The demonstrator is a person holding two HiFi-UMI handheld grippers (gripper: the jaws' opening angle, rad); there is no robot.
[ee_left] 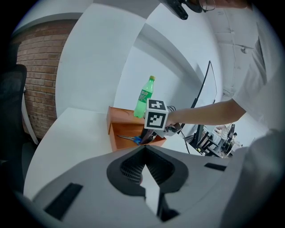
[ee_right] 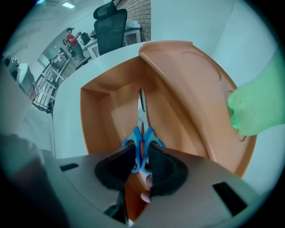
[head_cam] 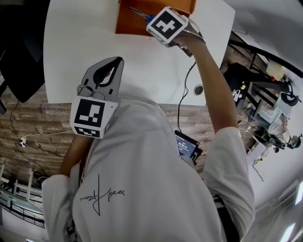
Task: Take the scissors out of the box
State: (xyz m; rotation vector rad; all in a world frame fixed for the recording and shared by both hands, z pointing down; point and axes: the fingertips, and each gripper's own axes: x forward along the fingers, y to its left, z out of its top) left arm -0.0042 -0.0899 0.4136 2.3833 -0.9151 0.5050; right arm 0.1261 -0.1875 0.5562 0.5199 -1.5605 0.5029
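Note:
The orange box (head_cam: 129, 22) stands at the far edge of the white table (head_cam: 75, 42). Blue-handled scissors (ee_right: 141, 136) lie on its floor, blades pointing away from me. My right gripper (ee_right: 141, 165) hangs straight down into the box, open, one dark pad on each side of the blue handles; I see no firm squeeze. In the head view its marker cube covers the jaws, and only the scissors (head_cam: 141, 13) stick out beside it. My left gripper (head_cam: 116, 61) hovers over the near table edge, shut and empty. From the left gripper view (ee_left: 144, 148), the box (ee_left: 116, 130) and scissors (ee_left: 132, 139) lie ahead.
A green plastic bottle (ee_left: 145, 96) stands right behind the box and fills the right edge of the right gripper view (ee_right: 258, 107). A black cable (head_cam: 185, 90) runs across the table's right part. A desk with equipment (head_cam: 265, 94) stands at the right, a black chair (ee_left: 9, 116) at the left.

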